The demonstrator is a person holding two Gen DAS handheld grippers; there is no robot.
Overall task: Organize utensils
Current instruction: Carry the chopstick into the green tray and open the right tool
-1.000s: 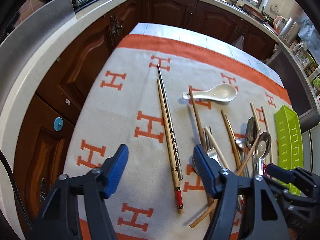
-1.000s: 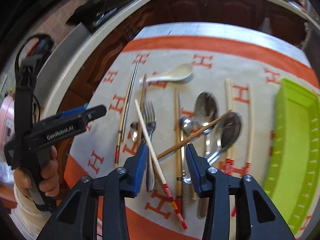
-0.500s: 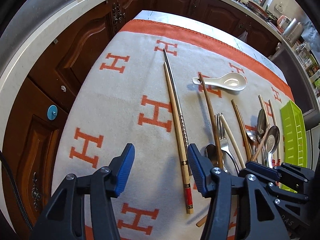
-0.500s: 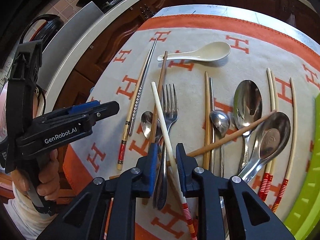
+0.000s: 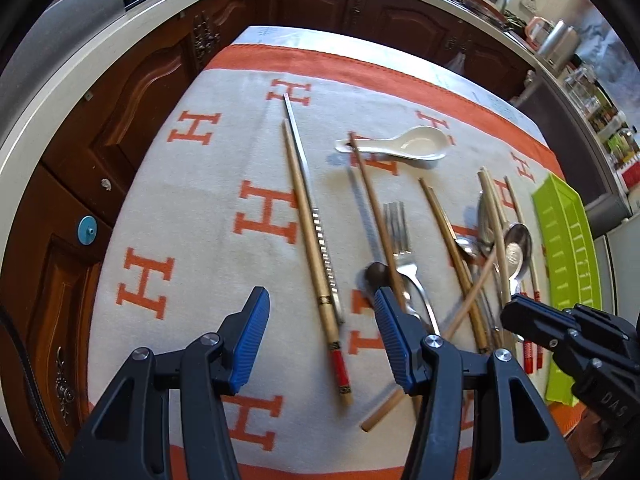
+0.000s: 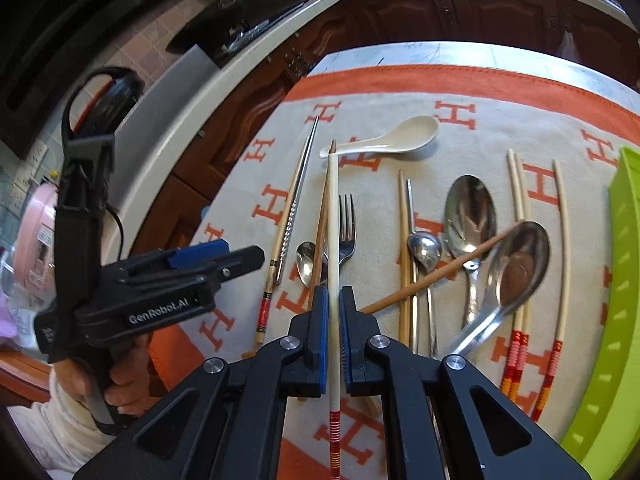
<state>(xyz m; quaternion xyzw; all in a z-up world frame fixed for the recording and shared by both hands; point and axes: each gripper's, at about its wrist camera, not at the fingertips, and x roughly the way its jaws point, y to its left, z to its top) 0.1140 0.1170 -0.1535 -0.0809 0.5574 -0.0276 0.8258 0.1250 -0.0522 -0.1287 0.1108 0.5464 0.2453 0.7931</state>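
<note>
Most of the job looks undone: the lime-green slatted plastic tray (image 6: 624,280) shows nothing inside, as far as I can see, while steel spoons, a fork (image 6: 346,224), a white ceramic spoon (image 6: 384,140) and chopsticks lie scattered across the orange-lettered cream cloth (image 6: 500,132). The right tongs (image 6: 333,312) are pinching one pale chopstick with a red-striped end (image 6: 333,216), lined up along the fingers. The left tongs (image 5: 320,328) hang spread above the cloth, gripping nothing.

Dark wooden cabinets (image 5: 132,92), pale countertop (image 5: 80,68).
</note>
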